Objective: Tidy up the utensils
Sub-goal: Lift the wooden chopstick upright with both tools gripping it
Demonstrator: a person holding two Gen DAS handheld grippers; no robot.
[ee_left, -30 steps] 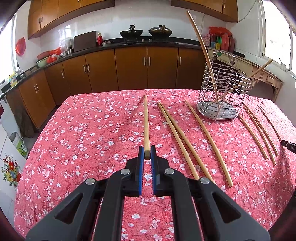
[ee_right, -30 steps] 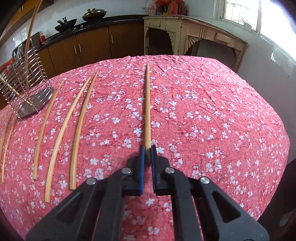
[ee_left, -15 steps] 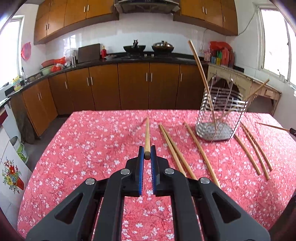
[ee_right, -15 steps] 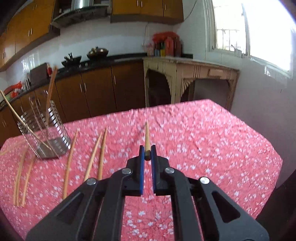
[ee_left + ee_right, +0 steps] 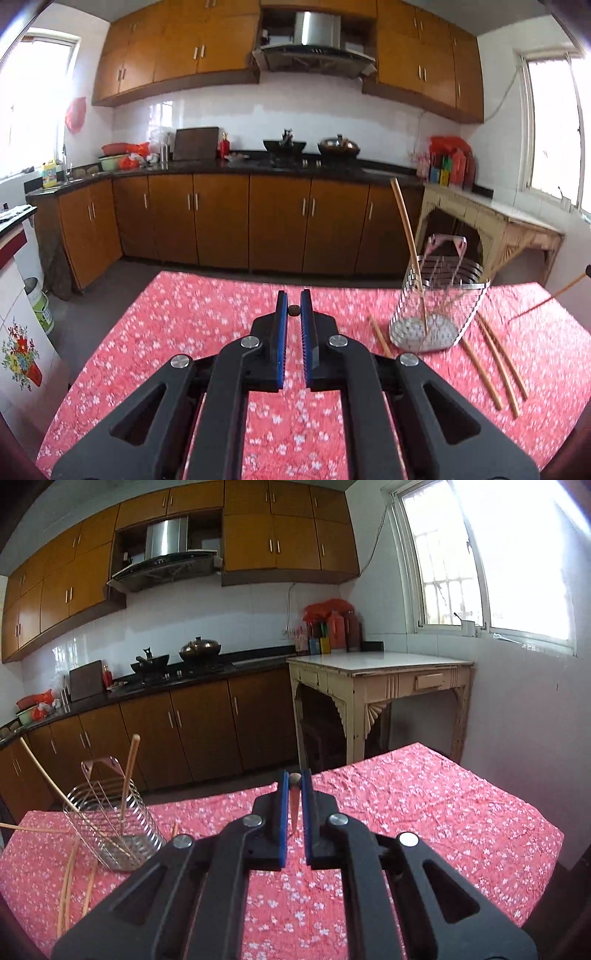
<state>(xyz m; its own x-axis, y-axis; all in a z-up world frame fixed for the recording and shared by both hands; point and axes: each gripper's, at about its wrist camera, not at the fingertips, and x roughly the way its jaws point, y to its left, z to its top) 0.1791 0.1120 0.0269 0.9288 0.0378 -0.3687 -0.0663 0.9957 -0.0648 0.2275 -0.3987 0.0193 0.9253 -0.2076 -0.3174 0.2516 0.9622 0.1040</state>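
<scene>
My left gripper [image 5: 294, 309] is shut on a wooden chopstick [image 5: 294, 311], seen end-on, raised above the table. My right gripper [image 5: 294, 792] is shut on another chopstick [image 5: 294, 801] that hangs tip down between the jaws. A wire utensil holder [image 5: 437, 306] stands on the red floral tablecloth at the right in the left wrist view and holds chopsticks; it also shows at the left in the right wrist view [image 5: 110, 819]. Loose chopsticks [image 5: 495, 365] lie beside it.
The table with the red floral cloth [image 5: 184, 332] fills the foreground. Brown kitchen cabinets [image 5: 221, 221] and a counter with pans stand behind it. A cream side table [image 5: 376, 686] stands by the window at the right.
Both grippers have risen and tilted up with their chopsticks lifted off the cloth. The chopsticks now point down and away instead of lying flat ahead.
</scene>
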